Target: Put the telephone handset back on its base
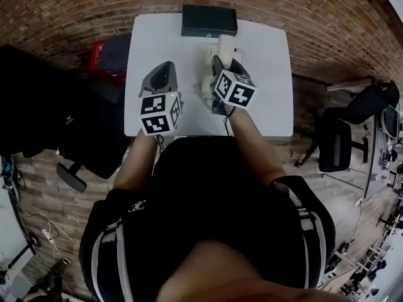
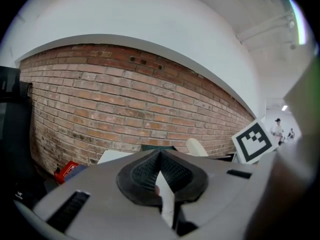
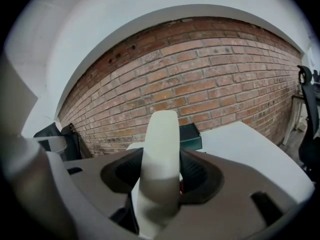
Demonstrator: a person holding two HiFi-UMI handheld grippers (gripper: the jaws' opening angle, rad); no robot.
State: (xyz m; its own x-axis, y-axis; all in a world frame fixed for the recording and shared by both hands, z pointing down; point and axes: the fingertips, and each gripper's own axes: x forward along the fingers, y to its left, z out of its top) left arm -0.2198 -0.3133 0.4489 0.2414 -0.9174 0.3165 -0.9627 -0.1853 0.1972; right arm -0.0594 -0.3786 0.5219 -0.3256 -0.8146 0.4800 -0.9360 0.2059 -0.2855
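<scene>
My right gripper [image 1: 224, 65] is shut on the cream telephone handset [image 1: 227, 45], which it holds upright over the middle of the white table [image 1: 271, 87]. In the right gripper view the handset [image 3: 160, 149] rises between the ridged pads and points at the brick wall. Just left of that gripper, a cream piece that looks like the telephone base [image 1: 206, 82] shows, mostly hidden by the gripper. My left gripper [image 1: 163, 74] hovers over the table's left half, jaws together and holding nothing. Its dark pads [image 2: 145, 171] meet in a point in the left gripper view.
A dark flat box [image 1: 209, 21] lies at the table's far edge against the brick wall. A black office chair [image 1: 340, 145] stands to the right of the table. Another dark chair [image 1: 82, 150] and a red item [image 1: 97, 52] are on the left.
</scene>
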